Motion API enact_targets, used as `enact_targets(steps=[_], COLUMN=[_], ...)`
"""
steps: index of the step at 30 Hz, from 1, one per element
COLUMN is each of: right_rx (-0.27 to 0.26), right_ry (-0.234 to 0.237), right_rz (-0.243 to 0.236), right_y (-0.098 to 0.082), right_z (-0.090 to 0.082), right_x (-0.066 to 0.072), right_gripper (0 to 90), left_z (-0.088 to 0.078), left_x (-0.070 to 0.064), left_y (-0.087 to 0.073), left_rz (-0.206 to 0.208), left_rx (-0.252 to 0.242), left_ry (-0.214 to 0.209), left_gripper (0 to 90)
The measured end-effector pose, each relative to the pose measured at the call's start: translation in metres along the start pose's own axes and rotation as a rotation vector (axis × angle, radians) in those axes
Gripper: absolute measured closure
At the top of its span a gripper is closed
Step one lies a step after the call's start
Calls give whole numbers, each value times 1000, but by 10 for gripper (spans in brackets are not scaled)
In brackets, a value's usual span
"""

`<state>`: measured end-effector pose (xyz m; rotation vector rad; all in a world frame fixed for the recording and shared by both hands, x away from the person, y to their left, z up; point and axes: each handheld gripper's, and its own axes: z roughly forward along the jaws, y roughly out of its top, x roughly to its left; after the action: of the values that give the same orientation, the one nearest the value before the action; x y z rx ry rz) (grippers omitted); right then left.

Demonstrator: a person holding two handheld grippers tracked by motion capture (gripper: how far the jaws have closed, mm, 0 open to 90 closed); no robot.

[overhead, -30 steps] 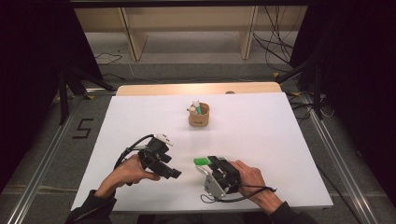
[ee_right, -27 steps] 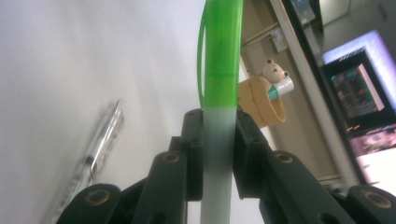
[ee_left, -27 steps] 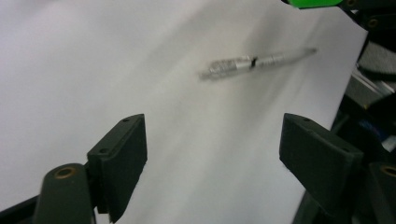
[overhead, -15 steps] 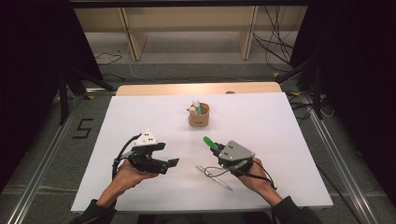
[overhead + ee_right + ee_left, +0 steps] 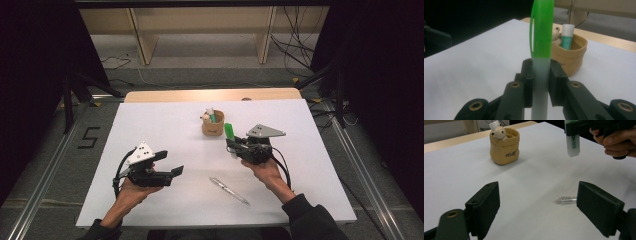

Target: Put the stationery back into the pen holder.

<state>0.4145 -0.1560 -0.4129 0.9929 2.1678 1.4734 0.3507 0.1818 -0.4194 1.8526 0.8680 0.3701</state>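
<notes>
High view: a white table (image 5: 150,125) with a small tan pen pot (image 5: 212,125) near its far middle. Just to the near right of the pot, the right gripper (image 5: 235,146) clamps a green highlighter (image 5: 229,132), cap end up and leaning toward the pot. Well to the near left of the pot, the left gripper (image 5: 170,163) has just been opening, with nothing between its jaws. A clear pen (image 5: 228,190) lies on the table nearer the person than the pot.

Left gripper view: spread jaws frame bare table; the pot (image 5: 504,146) stands beyond, and the pen's tip (image 5: 566,200) peeks out beside one jaw.

Right gripper view: the jaws pinch the highlighter's (image 5: 541,50) pale barrel, and the pot (image 5: 571,56) behind already holds a glue stick (image 5: 566,36).

Risk, as a judgement: lowered off-centre, the highlighter could strike the rim or the glue stick and tip the light pot.
</notes>
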Motion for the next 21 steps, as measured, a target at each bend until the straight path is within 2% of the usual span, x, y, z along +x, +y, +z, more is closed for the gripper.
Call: enact_targets(steps=[2, 5, 7, 12, 21], right_rx=[-5, -18, -24, -38, -61], right_ry=[-3, 0, -15, -45, -100], right_rz=[14, 62, 69, 123, 157], right_y=[4, 11, 15, 27, 45], right_z=[4, 10, 16, 30, 52], right_x=[-2, -8, -12, -26, -42], right_gripper=[771, 771, 771, 771, 771], left_z=[-1, -3, -5, -7, -10], left_x=[0, 0, 0, -1, -1], left_y=[-2, -5, -6, -9, -12], left_rz=[-5, -4, 1, 13, 8], left_rx=[-7, -14, -16, -16, -36], left_ry=[8, 12, 17, 13, 21], left_gripper=[184, 182, 179, 177, 176])
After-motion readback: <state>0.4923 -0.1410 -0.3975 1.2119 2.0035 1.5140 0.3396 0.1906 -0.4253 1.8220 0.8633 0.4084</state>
